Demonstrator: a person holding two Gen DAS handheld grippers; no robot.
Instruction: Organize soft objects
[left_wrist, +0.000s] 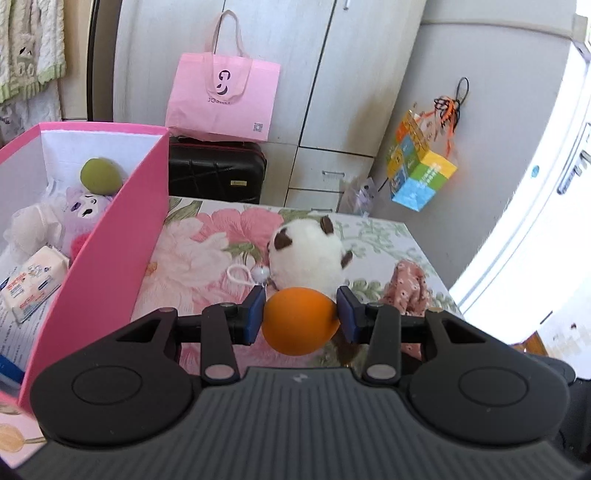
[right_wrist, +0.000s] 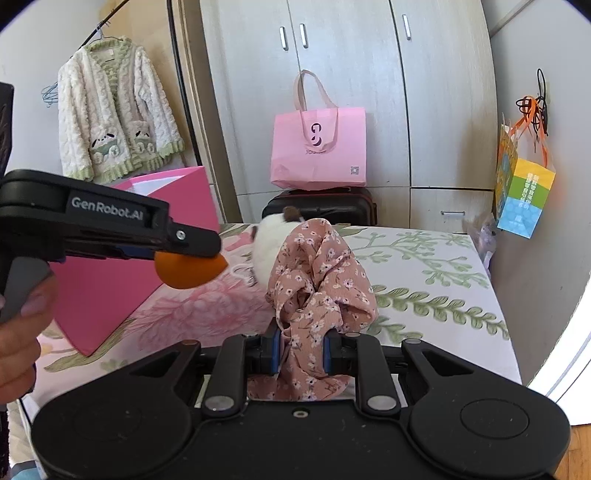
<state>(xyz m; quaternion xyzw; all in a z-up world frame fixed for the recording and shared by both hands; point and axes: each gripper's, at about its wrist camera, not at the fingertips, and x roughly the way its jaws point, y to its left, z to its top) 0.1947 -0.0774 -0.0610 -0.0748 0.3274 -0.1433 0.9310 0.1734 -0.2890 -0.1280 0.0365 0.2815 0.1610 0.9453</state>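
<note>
My left gripper (left_wrist: 301, 314) is shut on an orange soft ball (left_wrist: 300, 320) and holds it above the floral bed, right of the pink box (left_wrist: 110, 258); it also shows in the right wrist view (right_wrist: 192, 254) with the ball (right_wrist: 188, 273). My right gripper (right_wrist: 301, 350) is shut on a pink floral cloth (right_wrist: 321, 280), lifted and bunched. A white and brown plush (left_wrist: 306, 251) lies on the bed behind the ball. The pink box holds a green ball (left_wrist: 100, 175), a purple plush (left_wrist: 83, 210) and a tissue pack (left_wrist: 33, 282).
A pink tote bag (left_wrist: 221, 99) sits on a black suitcase (left_wrist: 216, 171) against the wardrobe. A colourful paper bag (left_wrist: 421, 166) hangs on the right wall. A fluffy jacket (right_wrist: 114, 114) hangs at the left. The bed edge (left_wrist: 432, 266) lies to the right.
</note>
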